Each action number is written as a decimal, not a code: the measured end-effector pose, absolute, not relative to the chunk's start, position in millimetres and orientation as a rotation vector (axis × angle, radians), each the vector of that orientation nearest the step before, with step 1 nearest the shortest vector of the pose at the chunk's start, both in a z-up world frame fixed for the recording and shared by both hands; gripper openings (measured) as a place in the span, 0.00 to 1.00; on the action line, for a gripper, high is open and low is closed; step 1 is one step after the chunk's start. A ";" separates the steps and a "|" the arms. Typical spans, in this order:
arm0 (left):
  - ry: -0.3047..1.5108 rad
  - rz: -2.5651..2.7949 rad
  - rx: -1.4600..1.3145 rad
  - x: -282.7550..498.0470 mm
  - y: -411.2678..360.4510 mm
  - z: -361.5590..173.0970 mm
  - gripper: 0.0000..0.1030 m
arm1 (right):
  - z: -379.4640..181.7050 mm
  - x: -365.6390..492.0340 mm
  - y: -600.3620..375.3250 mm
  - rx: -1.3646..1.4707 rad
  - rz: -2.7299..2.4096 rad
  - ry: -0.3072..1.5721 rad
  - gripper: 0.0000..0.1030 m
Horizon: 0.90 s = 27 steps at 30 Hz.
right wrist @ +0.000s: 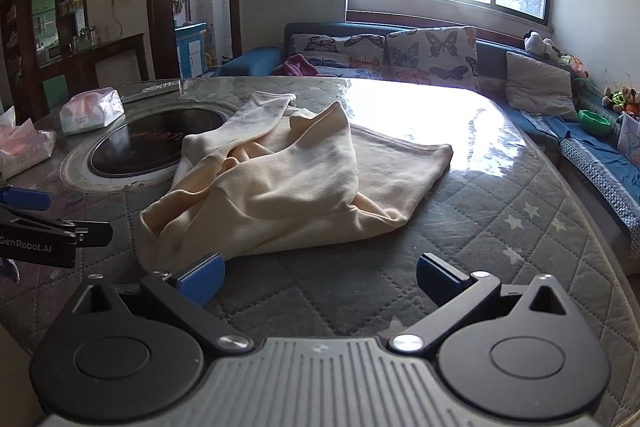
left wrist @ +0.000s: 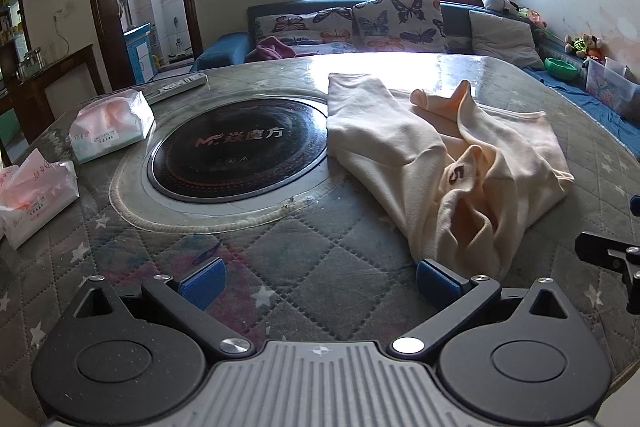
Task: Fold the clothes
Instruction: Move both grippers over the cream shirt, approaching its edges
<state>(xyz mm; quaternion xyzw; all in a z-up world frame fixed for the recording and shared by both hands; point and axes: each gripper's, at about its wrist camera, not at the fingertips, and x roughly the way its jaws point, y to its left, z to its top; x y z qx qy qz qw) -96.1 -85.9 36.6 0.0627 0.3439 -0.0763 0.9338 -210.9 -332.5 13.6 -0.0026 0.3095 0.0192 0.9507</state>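
A cream long-sleeved garment (left wrist: 436, 163) lies crumpled on the round table, with one sleeve stretched toward the black hob and a small dark logo showing on a fold. In the right wrist view the same garment (right wrist: 280, 179) fills the table's middle. My left gripper (left wrist: 320, 281) is open just short of the garment's near hem, its right blue pad (left wrist: 434, 279) close to the cloth, nothing held. My right gripper (right wrist: 318, 277) is open too, its left blue pad (right wrist: 202, 277) next to the near corner of the cloth. Each gripper shows at the edge of the other's view.
A black induction hob (left wrist: 240, 151) is set into the table (left wrist: 304, 267), which has a quilted star-pattern cover under clear plastic. Two tissue packs (left wrist: 110, 125) and a remote (left wrist: 176, 87) sit at left. A sofa with butterfly cushions (left wrist: 400, 21) stands behind.
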 end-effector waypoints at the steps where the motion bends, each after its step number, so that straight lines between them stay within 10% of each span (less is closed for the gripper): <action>1: 0.702 -0.158 0.131 -97.0 -86.6 36.8 1.00 | 13.8 -211.2 -331.7 -0.007 0.040 0.630 1.00; 27: 0.710 -0.200 0.175 -104.0 -102.1 36.1 1.00 | 18.6 -213.9 -317.4 -0.051 0.038 0.646 1.00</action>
